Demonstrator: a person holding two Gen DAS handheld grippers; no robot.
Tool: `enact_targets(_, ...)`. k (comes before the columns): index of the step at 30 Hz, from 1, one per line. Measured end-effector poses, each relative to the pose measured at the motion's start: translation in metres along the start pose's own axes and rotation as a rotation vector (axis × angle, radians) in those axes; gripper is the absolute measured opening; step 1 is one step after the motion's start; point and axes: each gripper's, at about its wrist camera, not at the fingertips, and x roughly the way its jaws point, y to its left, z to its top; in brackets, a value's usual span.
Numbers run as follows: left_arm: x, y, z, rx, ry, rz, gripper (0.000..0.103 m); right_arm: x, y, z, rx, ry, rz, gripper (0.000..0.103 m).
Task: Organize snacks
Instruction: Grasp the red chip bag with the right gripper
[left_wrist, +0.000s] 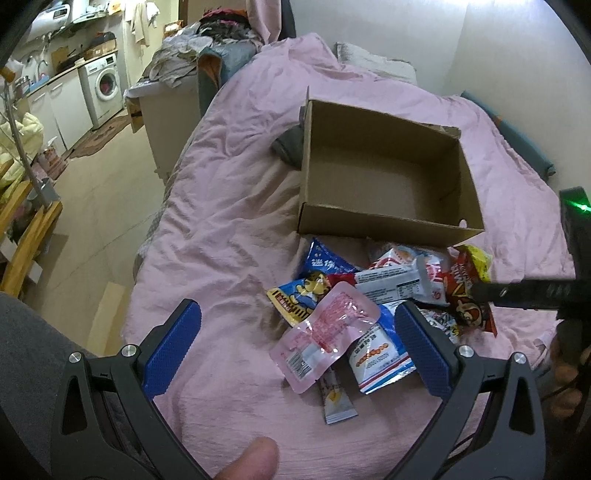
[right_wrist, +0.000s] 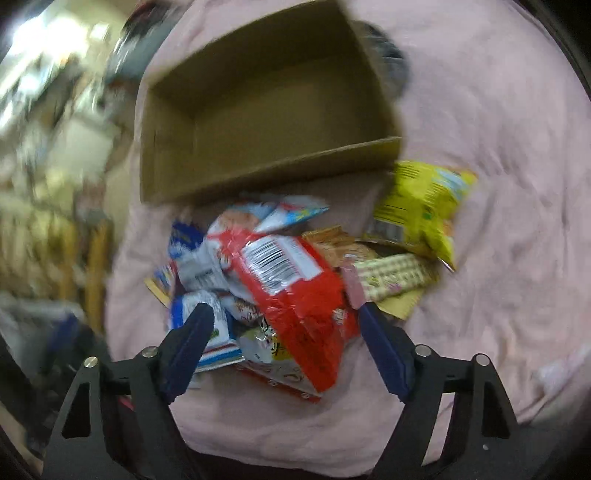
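Note:
An open, empty cardboard box (left_wrist: 384, 177) sits on a pink bedsheet (left_wrist: 229, 206); it also shows in the right wrist view (right_wrist: 258, 122). A pile of snack packets lies just in front of it. My left gripper (left_wrist: 297, 325) is open above a pink clear-windowed packet (left_wrist: 325, 336) at the pile's near edge. My right gripper (right_wrist: 286, 314) is open, its jaws on either side of a red packet (right_wrist: 295, 295) with a barcode. A yellow packet (right_wrist: 421, 206) lies to the right by the box corner. The right gripper's black body (left_wrist: 532, 291) shows at the right of the left wrist view.
The bed's left edge drops to a beige floor (left_wrist: 92, 206). A washing machine (left_wrist: 105, 85) and white cabinets stand far left. A clothes pile (left_wrist: 207, 44) lies beyond the bed. A grey cloth (left_wrist: 290, 144) sits behind the box. A wooden shelf (left_wrist: 26, 236) is at left.

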Motion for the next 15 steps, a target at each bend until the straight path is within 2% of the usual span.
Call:
enact_targets(1,0.002,0.001,0.001,-0.003,0.01,0.008,0.103,0.004,0.006,-0.001,-0.055,0.005,-0.051,0.072)
enact_targets(3,0.006,0.004,0.001,-0.009,0.026,0.02,0.103,0.009,0.011,0.0,-0.124,0.009,-0.11,0.069)
enact_targets(5,0.01,0.007,0.001,-0.023,0.051,0.025,0.103,0.015,0.007,0.0,-0.14,0.026,-0.138,0.055)
enact_targets(7,0.015,0.009,0.001,-0.032,0.069,0.029,0.103,0.015,0.003,-0.001,-0.142,0.036,-0.11,0.05)
enact_targets(11,0.02,0.013,0.001,-0.038,0.099,0.037,0.103,-0.002,-0.009,-0.003,-0.168,-0.002,-0.064,0.03)
enact_targets(15,0.026,0.017,0.008,-0.053,0.135,0.04,0.103,-0.034,-0.024,-0.006,-0.133,-0.08,0.026,0.027)
